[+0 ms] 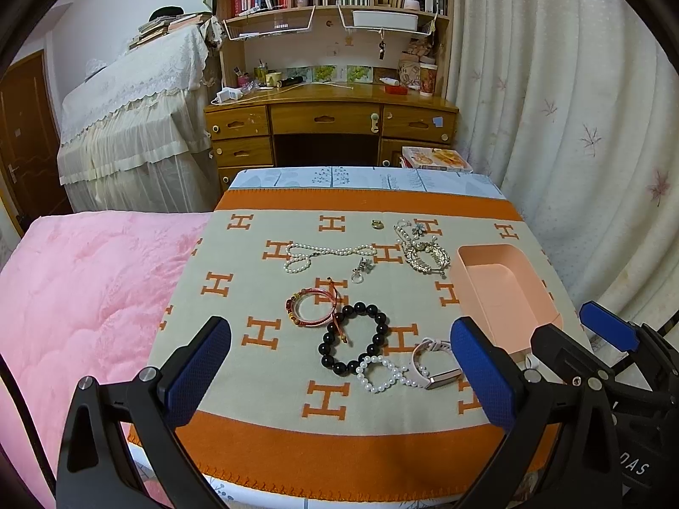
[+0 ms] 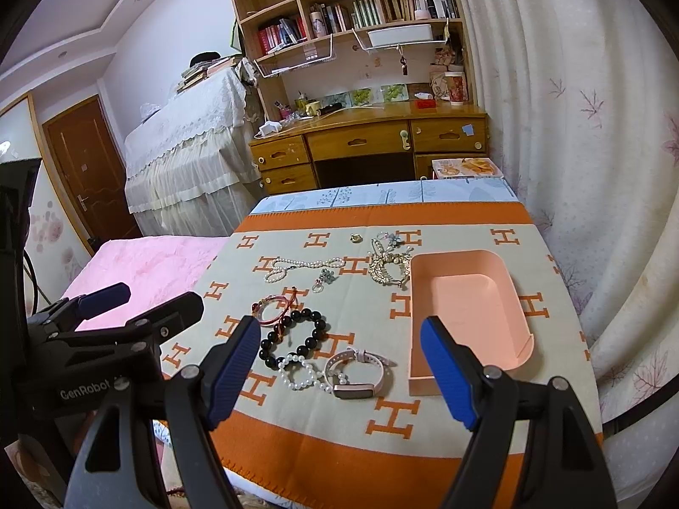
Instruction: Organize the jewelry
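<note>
Jewelry lies on an orange and beige H-patterned cloth (image 1: 237,271). A black bead bracelet (image 1: 353,337) (image 2: 293,335), a white pearl bracelet (image 1: 380,373) (image 2: 299,371) and a pink watch (image 1: 433,367) (image 2: 356,375) lie near the front. A red bangle (image 1: 312,307), a pearl necklace (image 1: 326,254) and a gold rhinestone piece (image 1: 426,256) lie farther back. An empty pink box (image 1: 505,292) (image 2: 467,314) stands at the right. My left gripper (image 1: 339,373) and right gripper (image 2: 339,373) are open and empty, above the table's front edge.
A pink quilt (image 1: 85,288) covers the bed at the left. A wooden desk (image 1: 331,114) with bookshelves stands behind the table, a lace-covered piano (image 1: 136,118) to its left, white curtains (image 1: 573,106) at the right. A small ring (image 1: 377,224) and hair clips (image 1: 413,229) lie at the back.
</note>
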A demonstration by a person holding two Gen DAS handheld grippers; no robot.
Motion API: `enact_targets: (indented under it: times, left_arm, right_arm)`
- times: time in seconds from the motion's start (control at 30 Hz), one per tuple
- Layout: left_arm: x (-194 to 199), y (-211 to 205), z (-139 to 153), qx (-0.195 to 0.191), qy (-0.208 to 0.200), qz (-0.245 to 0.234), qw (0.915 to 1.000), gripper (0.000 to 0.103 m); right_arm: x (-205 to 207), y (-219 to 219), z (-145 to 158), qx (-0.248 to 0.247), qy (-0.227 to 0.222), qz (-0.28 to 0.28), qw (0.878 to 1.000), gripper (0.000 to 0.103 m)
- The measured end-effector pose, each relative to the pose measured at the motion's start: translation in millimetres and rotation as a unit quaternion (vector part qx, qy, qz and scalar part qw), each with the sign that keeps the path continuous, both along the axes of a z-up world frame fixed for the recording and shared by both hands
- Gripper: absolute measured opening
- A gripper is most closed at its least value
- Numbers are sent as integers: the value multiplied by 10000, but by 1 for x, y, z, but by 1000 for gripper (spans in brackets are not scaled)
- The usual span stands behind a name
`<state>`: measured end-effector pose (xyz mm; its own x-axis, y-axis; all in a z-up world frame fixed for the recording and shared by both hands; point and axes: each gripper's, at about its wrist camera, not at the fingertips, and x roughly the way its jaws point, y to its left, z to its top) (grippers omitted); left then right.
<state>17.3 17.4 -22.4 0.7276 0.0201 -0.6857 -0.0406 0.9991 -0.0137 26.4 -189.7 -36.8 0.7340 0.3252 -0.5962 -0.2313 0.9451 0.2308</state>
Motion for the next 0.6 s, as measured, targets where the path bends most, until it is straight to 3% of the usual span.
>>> enact_targets:
  times: [0.6]
  left_arm:
    - [3,-5,1,103,102,54,9999,102]
  right_arm:
    - [-2,1,-4,-27,92,47,9999,79]
